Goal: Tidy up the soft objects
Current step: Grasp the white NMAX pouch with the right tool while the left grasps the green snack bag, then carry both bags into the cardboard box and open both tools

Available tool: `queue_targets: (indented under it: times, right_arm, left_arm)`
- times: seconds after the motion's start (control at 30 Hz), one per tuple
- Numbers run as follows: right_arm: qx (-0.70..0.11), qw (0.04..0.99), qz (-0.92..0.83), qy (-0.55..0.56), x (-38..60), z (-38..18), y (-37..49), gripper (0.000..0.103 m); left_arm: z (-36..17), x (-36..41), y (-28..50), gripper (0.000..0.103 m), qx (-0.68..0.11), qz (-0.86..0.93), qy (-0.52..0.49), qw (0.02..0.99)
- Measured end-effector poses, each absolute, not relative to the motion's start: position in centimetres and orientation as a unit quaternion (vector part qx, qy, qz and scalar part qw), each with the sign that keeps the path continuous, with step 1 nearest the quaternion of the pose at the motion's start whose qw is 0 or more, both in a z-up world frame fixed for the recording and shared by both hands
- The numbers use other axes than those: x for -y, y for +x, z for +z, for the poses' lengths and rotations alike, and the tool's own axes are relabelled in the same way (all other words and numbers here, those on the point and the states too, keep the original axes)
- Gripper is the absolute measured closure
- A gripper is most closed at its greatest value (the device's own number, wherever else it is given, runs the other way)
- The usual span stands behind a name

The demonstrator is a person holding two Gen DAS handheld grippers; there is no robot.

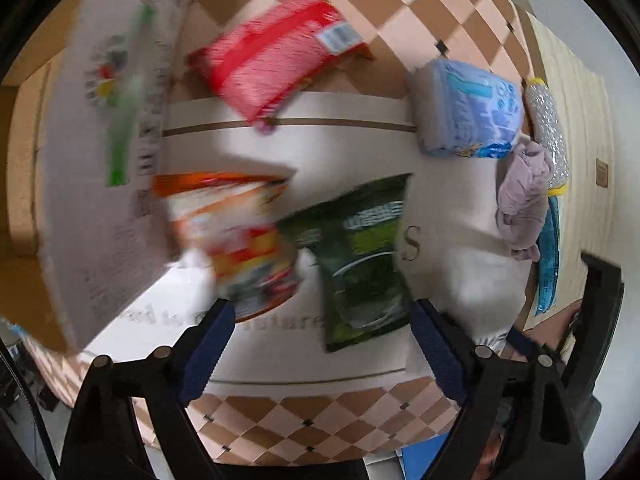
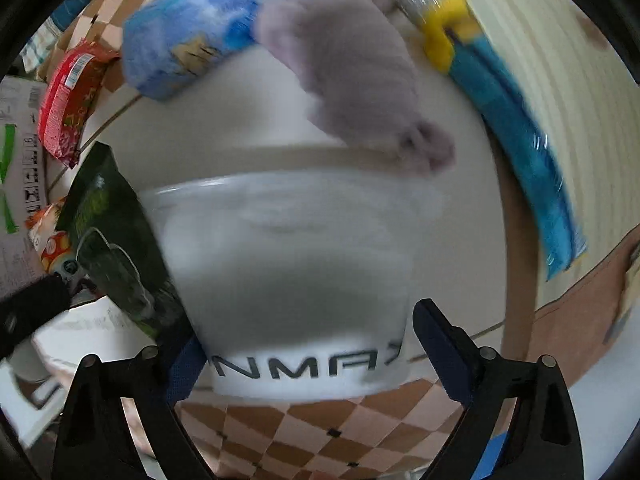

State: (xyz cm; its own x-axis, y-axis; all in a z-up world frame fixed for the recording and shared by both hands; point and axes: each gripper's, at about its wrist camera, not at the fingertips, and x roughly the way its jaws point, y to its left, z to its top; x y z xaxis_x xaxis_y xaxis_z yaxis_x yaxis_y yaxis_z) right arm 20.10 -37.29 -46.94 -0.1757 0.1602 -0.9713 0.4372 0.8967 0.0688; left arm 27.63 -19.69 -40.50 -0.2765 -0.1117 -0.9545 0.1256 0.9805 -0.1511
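Observation:
In the left wrist view my left gripper is open above a white mat. An orange snack bag and a dark green bag lie just ahead of its fingers. A red pack, a pale blue pack and a grey-purple cloth lie farther off. In the right wrist view my right gripper stands open around a white tub marked with black letters; whether the pads touch it is unclear. The cloth, blue pack and green bag surround it.
A large cardboard box stands at the left. A blue-and-yellow wrapped item lies along the mat's right edge, by a cream ribbed surface. The floor is brown-and-pink checkered. Both views are motion-blurred.

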Motion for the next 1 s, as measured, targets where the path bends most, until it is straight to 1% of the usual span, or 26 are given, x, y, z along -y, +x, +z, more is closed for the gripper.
queue_targets:
  times: [0.1, 0.2, 0.3, 0.33, 0.37, 0.43, 0.5, 0.57, 0.6, 0.63, 0.67, 0.77, 0.9, 1.0]
  right_arm:
    - [-0.759, 0.607, -0.116, 0.204, 38.7, -47.0, 18.5, 0.006]
    - [-0.761, 0.602, -0.116, 0.212, 39.1, -47.0, 17.8, 0.006]
    - [-0.764, 0.599, -0.11, 0.212, 39.2, -47.3, 17.5, 0.006]
    - [-0.765, 0.598, -0.108, 0.212, 39.2, -47.5, 17.4, 0.006]
    - [-0.767, 0.596, -0.107, 0.212, 39.2, -47.6, 17.4, 0.006]
    - [-0.773, 0.591, -0.106, 0.208, 39.0, -48.1, 17.2, 0.006]
    - [-0.779, 0.585, -0.106, 0.199, 38.7, -48.8, 16.9, 0.009]
    - [-0.777, 0.588, -0.107, 0.2, 38.6, -48.9, 16.3, 0.016]
    - [-0.773, 0.592, -0.107, 0.202, 38.6, -48.7, 16.0, 0.019]
    - [-0.768, 0.597, -0.107, 0.207, 38.7, -48.2, 15.4, 0.023]
    - [-0.767, 0.597, -0.107, 0.209, 38.7, -47.9, 15.0, 0.024]
    - [-0.759, 0.605, -0.095, 0.221, 38.7, -46.0, 13.3, 0.025]
    - [-0.738, 0.635, -0.046, 0.225, 36.8, -40.4, 11.6, 0.025]
    - [-0.72, 0.66, -0.003, 0.215, 33.9, -35.5, 11.8, 0.025]
  left_arm:
    - [-42.4, 21.6, 27.4, 0.015, -0.806, -0.115, -0.008, 0.58]
    - [-44.4, 23.6, 27.1, 0.015, -0.813, -0.112, 0.016, 0.571]
    - [-45.9, 24.0, 27.1, 0.015, -0.82, -0.091, 0.015, 0.565]
    - [-46.2, 23.9, 27.2, 0.018, -0.82, -0.083, 0.016, 0.566]
    - [-46.4, 23.8, 27.2, 0.027, -0.819, -0.078, 0.017, 0.568]
    - [-46.6, 23.8, 26.9, 0.035, -0.811, -0.068, 0.027, 0.58]
    - [-46.3, 24.3, 26.4, 0.061, -0.798, -0.063, 0.063, 0.596]
    - [-45.7, 24.6, 25.5, 0.069, -0.786, -0.077, 0.077, 0.608]
    - [-45.2, 24.5, 25.1, 0.072, -0.782, -0.078, 0.082, 0.613]
    - [-44.6, 24.4, 24.4, 0.072, -0.776, -0.082, 0.09, 0.619]
    - [-43.6, 24.4, 23.8, 0.073, -0.77, -0.085, 0.095, 0.625]
    - [-40.3, 23.6, 21.9, 0.073, -0.75, -0.103, 0.094, 0.646]
    - [-33.1, 20.9, 20.0, 0.073, -0.722, -0.136, 0.063, 0.675]
    - [-27.0, 16.6, 21.0, 0.073, -0.696, -0.14, 0.037, 0.704]
